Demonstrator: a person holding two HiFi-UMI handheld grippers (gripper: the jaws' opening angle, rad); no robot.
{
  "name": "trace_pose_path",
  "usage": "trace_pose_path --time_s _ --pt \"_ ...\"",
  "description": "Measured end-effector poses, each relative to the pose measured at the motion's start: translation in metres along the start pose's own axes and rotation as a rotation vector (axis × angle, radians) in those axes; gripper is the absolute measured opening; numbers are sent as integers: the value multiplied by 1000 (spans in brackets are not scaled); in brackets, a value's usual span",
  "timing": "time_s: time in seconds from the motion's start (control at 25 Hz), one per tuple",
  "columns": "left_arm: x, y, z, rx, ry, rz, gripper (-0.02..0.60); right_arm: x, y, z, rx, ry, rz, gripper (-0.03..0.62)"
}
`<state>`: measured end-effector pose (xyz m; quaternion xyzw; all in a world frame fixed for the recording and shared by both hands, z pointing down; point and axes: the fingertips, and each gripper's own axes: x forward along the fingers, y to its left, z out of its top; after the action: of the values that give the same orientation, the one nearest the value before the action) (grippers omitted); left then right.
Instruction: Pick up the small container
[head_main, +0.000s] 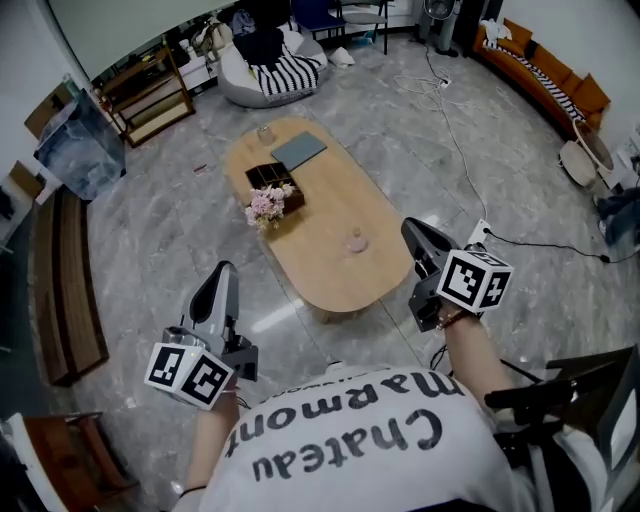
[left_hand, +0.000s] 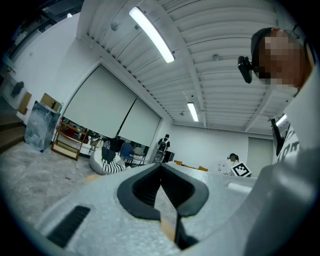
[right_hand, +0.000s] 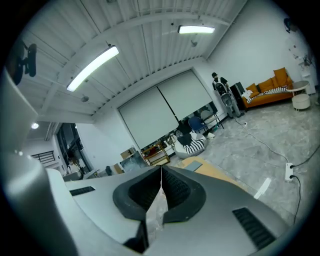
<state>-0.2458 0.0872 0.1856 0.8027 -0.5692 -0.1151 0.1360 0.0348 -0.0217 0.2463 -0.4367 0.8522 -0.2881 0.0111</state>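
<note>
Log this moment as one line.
left gripper: shut, empty | right gripper: shut, empty | small container: standing on table, untouched

Desk (head_main: 330, 270): oval, light wood, on grey marbled floor (head_main: 150, 240) | near half: small container (head_main: 356, 241), standing alone | middle: dark compartment box (head_main: 272, 178), pink flower bunch (head_main: 265, 207) against its near side | far end: grey-blue pad (head_main: 298, 151), small jar (head_main: 264, 131) just beside it
</note>
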Motion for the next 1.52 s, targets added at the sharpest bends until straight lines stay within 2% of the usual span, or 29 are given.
trace_pose_path --time_s 0.24,0.44,0.52,0.64,0.76,1.0,1.04,1.12,1.2,1.32,1.52 --pt "15 15 -19 -60 24 -16 15 -4 -23 -14 111 9 -70 13" --pt "34 16 -52 -97 108 -33 15 -6 -29 -24 151 -2 -27 13" --pt "43 10 -66 -83 131 -60 14 -2 -33 -34 129 35 -16 14" --pt "56 5 -85 -68 121 -107 14 14 -41 -61 121 145 -2 14" --pt "68 5 -103 -105 126 -139 14 33 -54 -80 147 180 10 14" --pt "111 28 -146 -178 236 -55 15 86 -98 -110 194 329 17 14" --pt "119 33 -152 -168 243 -38 14 95 -106 -113 201 344 24 14" --pt "134 40 -164 -98 245 -14 14 112 -122 -122 233 365 42 13" --pt "149 45 -182 -47 277 -14 15 127 -141 -132 277 388 49 13" --pt "172 51 -214 -98 340 -17 15 146 -169 -155 300 466 48 13" --pt "213 61 -270 -159 433 51 15 178 -212 -199 273 615 66 14"
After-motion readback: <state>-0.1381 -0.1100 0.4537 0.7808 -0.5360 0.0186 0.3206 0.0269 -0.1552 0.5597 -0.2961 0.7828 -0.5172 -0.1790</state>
